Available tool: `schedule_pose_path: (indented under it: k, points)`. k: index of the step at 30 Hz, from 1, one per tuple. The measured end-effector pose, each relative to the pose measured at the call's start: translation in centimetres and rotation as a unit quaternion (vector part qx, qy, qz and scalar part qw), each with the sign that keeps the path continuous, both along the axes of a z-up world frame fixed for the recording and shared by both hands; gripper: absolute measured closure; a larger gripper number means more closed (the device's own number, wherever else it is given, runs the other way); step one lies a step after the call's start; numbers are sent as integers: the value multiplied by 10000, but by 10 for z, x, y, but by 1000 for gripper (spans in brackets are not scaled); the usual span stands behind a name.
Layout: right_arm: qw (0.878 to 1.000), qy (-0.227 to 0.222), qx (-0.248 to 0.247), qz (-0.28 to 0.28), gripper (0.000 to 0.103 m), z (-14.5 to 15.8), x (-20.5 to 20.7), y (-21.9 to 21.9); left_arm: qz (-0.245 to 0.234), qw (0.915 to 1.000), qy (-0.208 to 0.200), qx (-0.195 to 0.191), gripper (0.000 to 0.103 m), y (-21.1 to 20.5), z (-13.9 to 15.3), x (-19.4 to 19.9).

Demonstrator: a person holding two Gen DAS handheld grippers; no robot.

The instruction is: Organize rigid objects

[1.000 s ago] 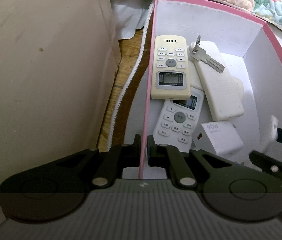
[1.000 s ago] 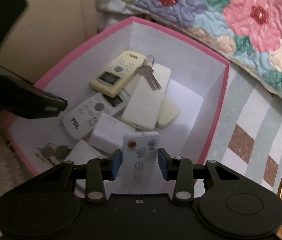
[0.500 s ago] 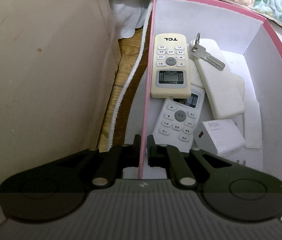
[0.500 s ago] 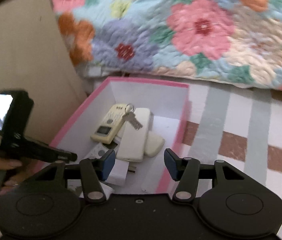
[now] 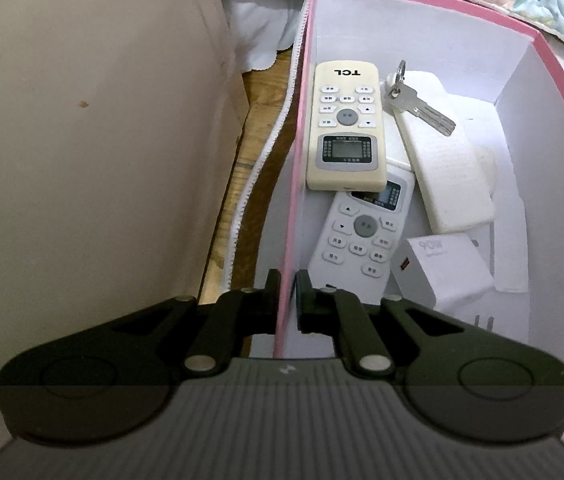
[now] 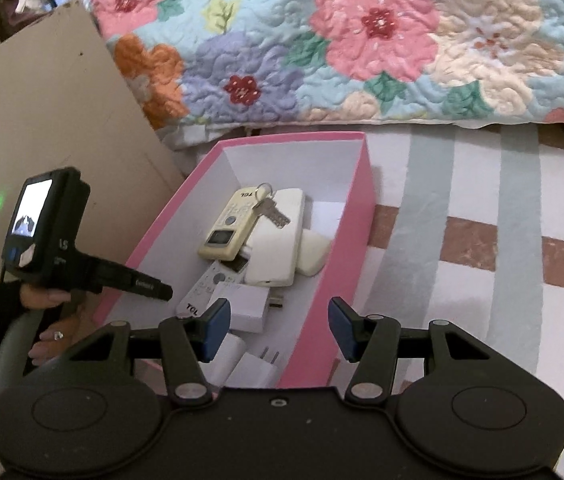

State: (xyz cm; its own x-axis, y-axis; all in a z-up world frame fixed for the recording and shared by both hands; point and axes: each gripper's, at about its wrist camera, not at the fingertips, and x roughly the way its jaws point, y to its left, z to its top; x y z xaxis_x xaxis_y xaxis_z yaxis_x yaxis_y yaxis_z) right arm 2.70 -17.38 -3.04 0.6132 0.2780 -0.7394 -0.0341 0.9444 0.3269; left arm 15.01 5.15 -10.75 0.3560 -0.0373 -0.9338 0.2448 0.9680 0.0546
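My left wrist camera looks steeply down, close over the pink box's (image 5: 287, 184) left wall. My right wrist camera sits farther back, facing twelve o'clock toward the floral quilt (image 6: 361, 40). Both share the box interior.

Floral quilt (image 6: 361, 40) bunched behind, lying on striped sheet (image 6: 481, 240). Beige board (image 5: 82, 120) stands left. Strip of wood floor (image 5: 250, 152) beside white zipper trim (image 5: 266, 152).

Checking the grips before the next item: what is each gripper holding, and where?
The left gripper pinches the pink box by its near side wall's rim. The right gripper holds nothing.
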Motion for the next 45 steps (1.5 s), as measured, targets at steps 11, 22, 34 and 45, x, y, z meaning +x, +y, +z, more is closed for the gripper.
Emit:
schedule_pose_path:
  k: [11, 22, 34, 45]
  points:
    - [9999, 7, 105, -13, 41, 9, -11, -1, 119, 9994, -136, 279, 94, -4, 18, -25]
    - [9997, -85, -88, -188, 40, 28, -29, -3, -132, 9978, -563, 330, 94, -11, 71, -71]
    - [9984, -24, -527, -189, 31, 68, -55, 5, -426, 9981, -434, 21, 70, -26, 114, -112]
    - [9961, 144, -767, -402, 19, 86, -75, 3, -574, 9977, -346, -119, 30, -35, 145, -139]
